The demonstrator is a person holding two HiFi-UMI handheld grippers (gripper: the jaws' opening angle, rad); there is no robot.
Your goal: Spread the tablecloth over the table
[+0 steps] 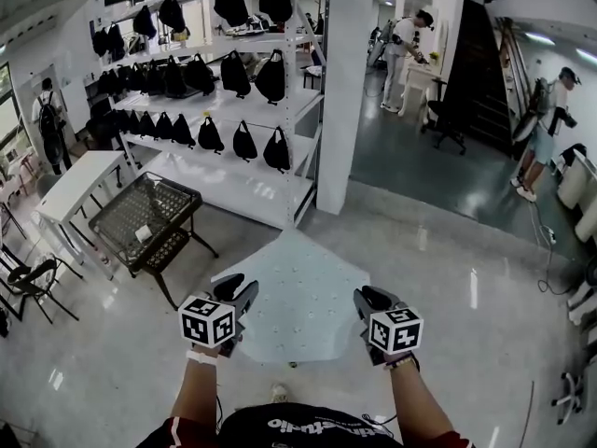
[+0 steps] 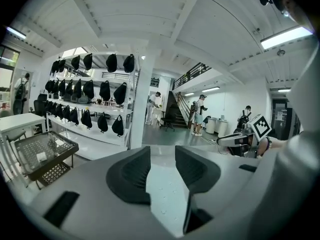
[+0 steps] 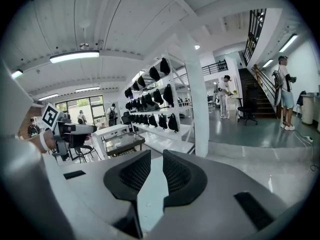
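1. Shiny pale floor (image 1: 448, 278) lies beneath the pale dotted fabric tablecloth (image 1: 300, 297), held airborne ahead.
2. Left hand-held gripper (image 1: 235, 289) and right hand-held gripper (image 1: 371, 299) each clamp a near edge.
3. Keep it taut and level; black mesh desk (image 1: 149, 215) stands far left.

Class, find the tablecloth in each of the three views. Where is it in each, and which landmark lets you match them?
Head view: the tablecloth is lower centre, spread out ahead of the person.
Left gripper view: bottom centre, between the jaws.
Right gripper view: bottom, just left of centre, between the jaws.
Shared landmark: the white pillar.
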